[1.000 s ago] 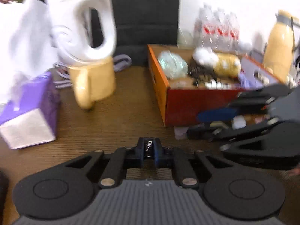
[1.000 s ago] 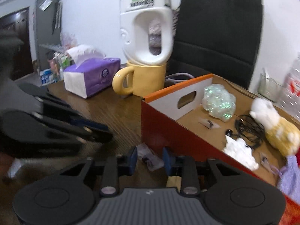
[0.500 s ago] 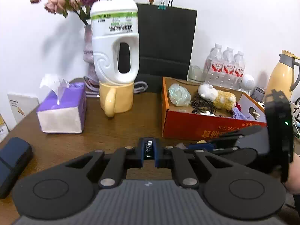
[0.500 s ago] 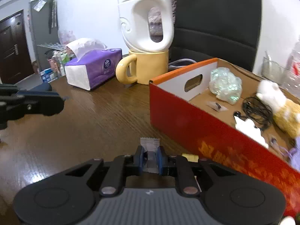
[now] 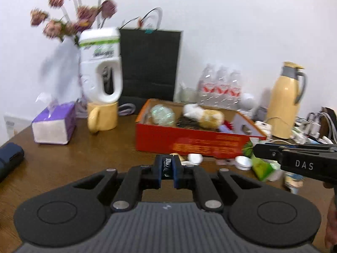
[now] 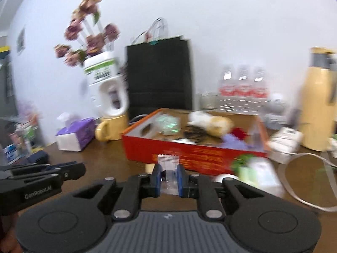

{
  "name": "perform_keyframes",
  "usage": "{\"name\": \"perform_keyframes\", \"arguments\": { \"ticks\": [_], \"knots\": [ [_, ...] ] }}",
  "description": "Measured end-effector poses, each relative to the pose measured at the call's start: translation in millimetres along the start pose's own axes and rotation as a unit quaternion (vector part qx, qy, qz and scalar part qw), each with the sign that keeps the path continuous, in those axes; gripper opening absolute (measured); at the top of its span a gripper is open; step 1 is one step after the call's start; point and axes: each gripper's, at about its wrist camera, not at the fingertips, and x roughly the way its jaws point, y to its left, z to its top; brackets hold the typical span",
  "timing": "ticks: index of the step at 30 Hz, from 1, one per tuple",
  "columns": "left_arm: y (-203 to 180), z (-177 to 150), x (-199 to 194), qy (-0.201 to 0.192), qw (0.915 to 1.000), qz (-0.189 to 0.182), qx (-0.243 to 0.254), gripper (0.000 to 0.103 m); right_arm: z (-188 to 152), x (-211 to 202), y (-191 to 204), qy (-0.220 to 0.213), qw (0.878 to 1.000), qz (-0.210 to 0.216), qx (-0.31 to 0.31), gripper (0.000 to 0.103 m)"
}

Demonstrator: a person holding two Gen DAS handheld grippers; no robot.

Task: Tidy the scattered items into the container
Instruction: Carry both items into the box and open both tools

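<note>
Right hand-held gripper (image 6: 169, 179) is clamped on a small clear sachet (image 6: 168, 164) with a crimped white top edge, raised above the table (image 6: 101, 158) just short of the red cardboard box (image 6: 189, 154); print on the sachet too blurred to read. Left hand-held gripper (image 5: 167, 174) has its jaws closed together with nothing between them; a dark label sits between its fingers, lettering not legible. Side of the right gripper body reads "DAS" in the left wrist view; side of the left gripper body reads "GenRobot.AI" in the right wrist view. The box stands mid-table, its front printed with orange characters, unreadable; inside are a plush toy (image 5: 203, 116), a greenish crinkled wad (image 5: 163, 116) and a tangle of black cord (image 5: 187, 123). Loose on the table just before the box front: a white cap (image 5: 194, 158), a round silver lid (image 5: 243, 162), a green packet (image 5: 262, 167). Toward the far left edge: purple tissue box (image 5: 53, 124), yellow mug (image 5: 103, 118) with a white jug (image 5: 102, 67) standing on it, green-banded label blurred. Water bottles (image 5: 219, 86) with red labels and a yellow thermos (image 5: 286, 101) behind the box.
</note>
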Motion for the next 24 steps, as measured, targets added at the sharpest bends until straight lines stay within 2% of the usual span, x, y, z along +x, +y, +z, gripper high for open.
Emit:
{"name": "perform_keyframes", "arguments": {
  "ticks": [3, 9, 12, 16, 24],
  "knots": [
    [-20.2, -8.0, -20.0, -0.025, 0.9992, -0.008, 0.029, 0.010, -12.1, -25.4, -7.7, -0.005, 1.000, -0.008, 0.017, 0.014],
    [-39.1, -18.4, -49.4, -0.035, 0.9980, -0.017, 0.049, 0.010, -31.5, -53.7, 2.8, -0.003, 1.000, 0.015, 0.023, 0.014],
    [-40.7, -26.2, -67.5, -0.048, 0.9973, -0.007, 0.056, 0.010, -38.7, -65.7, 13.0, -0.008, 0.999, 0.027, 0.016, 0.014],
    [-38.2, -34.8, -83.3, -0.038, 0.9978, -0.002, 0.055, 0.010, -49.4, -87.2, 24.1, -0.020, 0.999, 0.030, 0.010, 0.014],
    [-33.3, -41.5, -97.4, -0.042, 0.9975, 0.016, 0.055, 0.010, -62.5, -116.2, 21.2, -0.050, 0.998, 0.008, 0.024, 0.014]
  ]
}}
